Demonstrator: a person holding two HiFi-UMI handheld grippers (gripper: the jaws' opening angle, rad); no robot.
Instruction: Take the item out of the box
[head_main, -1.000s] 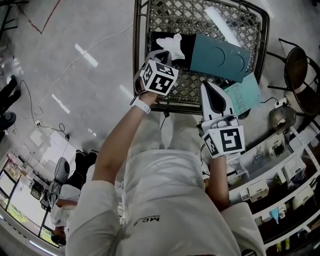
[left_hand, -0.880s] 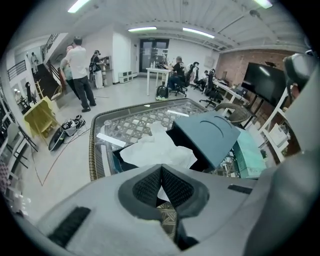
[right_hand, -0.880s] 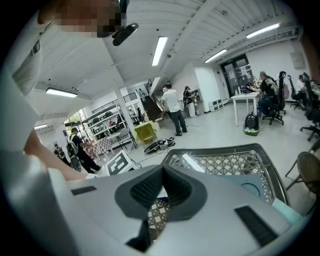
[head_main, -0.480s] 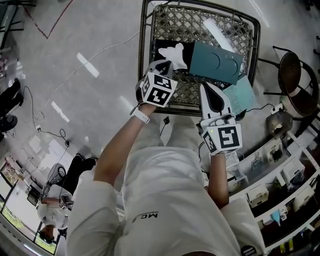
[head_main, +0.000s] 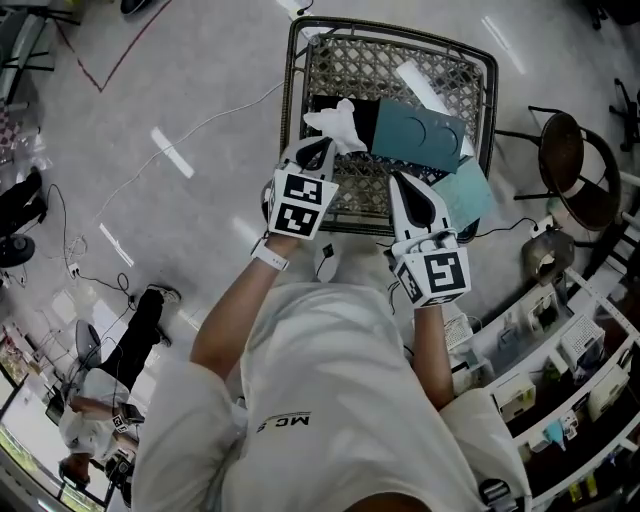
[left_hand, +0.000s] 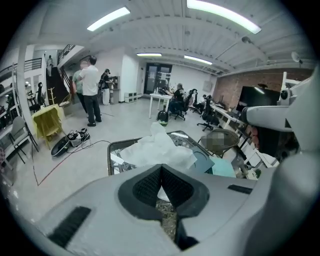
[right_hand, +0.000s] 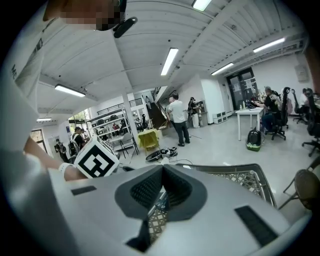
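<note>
Locate the right gripper (head_main: 398, 180) nearest the body, jaws clenched on nothing, poised over the near rim of the table (head_main: 289, 110), with a pale card (head_main: 465, 195) just to its right and only weave showing past the tips in the right gripper view. Slightly farther out and to the left, find the left gripper (head_main: 322, 150) clamped on a corner of the crumpled white paper (head_main: 338, 122). Treat this paper as the item or its wrap; cannot tell which. Expect tearing under a hard pull, given a thin sheet held by one pinched corner. Expect slipping from the pads under a fast swing. Guard against dragging the box (head_main: 362, 118) along should the sheet's far part sit caught under the lid (head_main: 420, 132); brace with the free right gripper in that case. Read the paper as rising from the left jaw tips and spreading away and rightward, above the open black box, touching the lid's left edge or just beside it; cannot tell which. Beyond, note the teal lid lying askew across the box, then bare weave at the far end.
</note>
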